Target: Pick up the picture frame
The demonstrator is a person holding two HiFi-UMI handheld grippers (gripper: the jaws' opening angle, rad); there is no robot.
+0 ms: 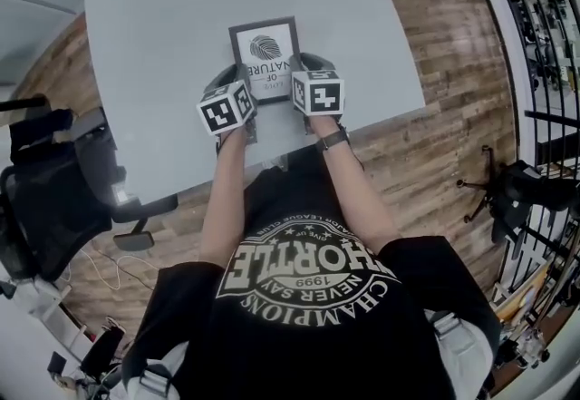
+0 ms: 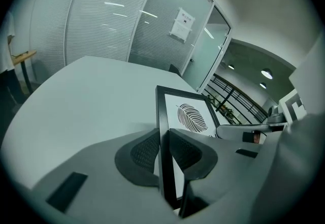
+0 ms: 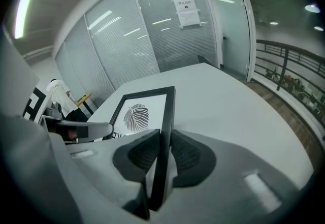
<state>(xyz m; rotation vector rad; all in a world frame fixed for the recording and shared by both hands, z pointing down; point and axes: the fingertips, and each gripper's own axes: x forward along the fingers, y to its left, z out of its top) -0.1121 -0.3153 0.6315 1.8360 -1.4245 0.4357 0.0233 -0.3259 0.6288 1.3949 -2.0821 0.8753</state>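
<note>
A black picture frame (image 1: 265, 59) with a leaf print hangs above the grey table (image 1: 163, 44), gripped by both side rails. My left gripper (image 1: 237, 88) is shut on the frame's left rail, and in the left gripper view the dark rail (image 2: 165, 141) stands clamped between the two pads. On the opposite side my right gripper (image 1: 304, 79) is shut on the right rail (image 3: 165, 136), pads pressing it from both sides. The leaf print (image 2: 192, 116) faces up, also shown in the right gripper view as the leaf print (image 3: 136, 116).
The table's near edge (image 1: 272, 153) runs just in front of the person's body. An office chair (image 1: 45, 199) stands at the left, and a chair base (image 1: 494, 185) at the right on the wooden floor. Glass partition walls (image 3: 152, 30) stand beyond the table.
</note>
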